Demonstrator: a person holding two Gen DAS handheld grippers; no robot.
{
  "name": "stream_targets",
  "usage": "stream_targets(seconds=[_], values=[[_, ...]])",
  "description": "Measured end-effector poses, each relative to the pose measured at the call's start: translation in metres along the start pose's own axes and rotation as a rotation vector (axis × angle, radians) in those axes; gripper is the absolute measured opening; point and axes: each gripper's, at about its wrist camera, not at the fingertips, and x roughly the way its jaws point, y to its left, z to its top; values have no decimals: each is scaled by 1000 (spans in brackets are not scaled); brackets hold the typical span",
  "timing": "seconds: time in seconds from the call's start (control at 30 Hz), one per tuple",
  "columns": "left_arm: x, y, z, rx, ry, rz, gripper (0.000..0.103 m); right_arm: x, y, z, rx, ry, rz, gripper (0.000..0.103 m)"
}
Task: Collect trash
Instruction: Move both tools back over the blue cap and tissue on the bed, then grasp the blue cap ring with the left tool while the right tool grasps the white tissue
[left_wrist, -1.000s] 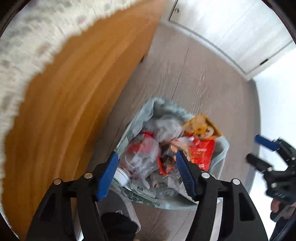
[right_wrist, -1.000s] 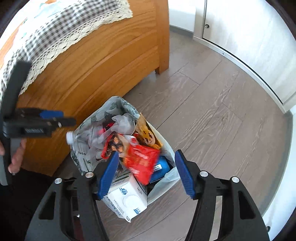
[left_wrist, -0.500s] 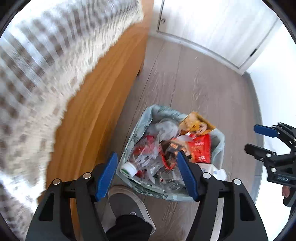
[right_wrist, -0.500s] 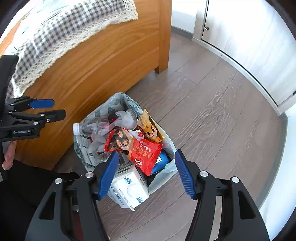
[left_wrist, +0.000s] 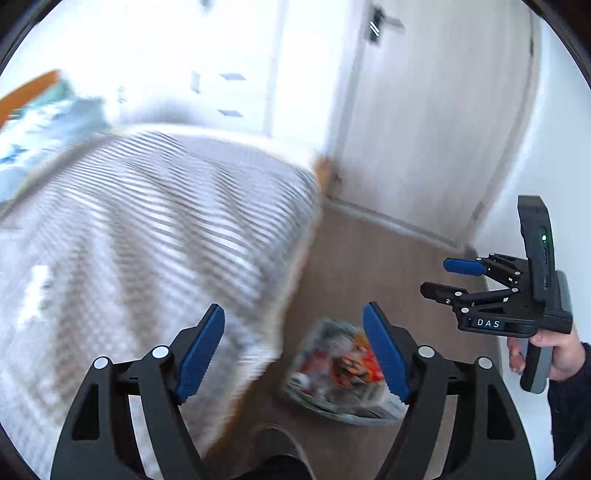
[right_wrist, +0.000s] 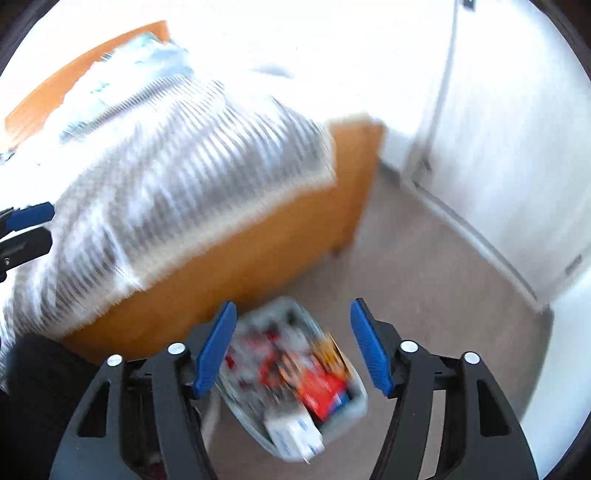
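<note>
**Both grippers hang open above a full trash bag**

Blue fingers (left_wrist: 201, 350) of the left gripper (left_wrist: 295, 354) stand spread in the left wrist view, having just been opening, with nothing between them. Below and between them, on the brown floor (left_wrist: 354, 266), sits the trash bag (left_wrist: 340, 373), blurred, stuffed with red and orange wrappers. A bed (left_wrist: 147, 229) under a checked cover fills the left side, a white door (left_wrist: 424, 122) stands behind. At right a hand (left_wrist: 543, 354) holds the right gripper (left_wrist: 443, 277), its jaws apart and empty.

From the right wrist view, the right gripper (right_wrist: 293, 343) shows its fingers (right_wrist: 218, 347) spread, also just opening, gripping nothing. The trash bag (right_wrist: 295, 373) rests on the floor (right_wrist: 424, 277) just beside the bed's wooden frame (right_wrist: 240, 258), with a white carton (right_wrist: 295, 432) at its near edge. The left gripper (right_wrist: 26, 229) shows at the left edge.
</note>
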Motion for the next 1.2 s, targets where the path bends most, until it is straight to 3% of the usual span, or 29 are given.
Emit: stream_targets(seconds=[0.23,0.37,0.47,0.53,0.7,0.97,1.03,1.1,1.2], values=[[-111,105,-5,-151,-169,193,79,-15,109,68,-135,-167,148,65],[-153,168,-16,-232,-216,308,84,-15,182,95,-230,-218,246,69],[-176,221,-38,-328,-224,348,88,-10,238,105,-312,-238,305,69],[-185,259,-60,-407,-216,402,88,1,274,107,-389,-227,343,72],[-196,347,-106,-702,-174,572,88,51,354,115,-522,-148,328,72],[-191,389,-134,-775,-111,659,88,144,424,133,-519,-6,334,72],[-187,393,-138,-787,-94,676,88,166,433,135,-504,34,308,65],[-182,396,-143,-788,-75,685,88,185,433,135,-472,83,299,41],[-172,402,-146,-775,-45,707,88,185,424,130,-434,50,291,28]])
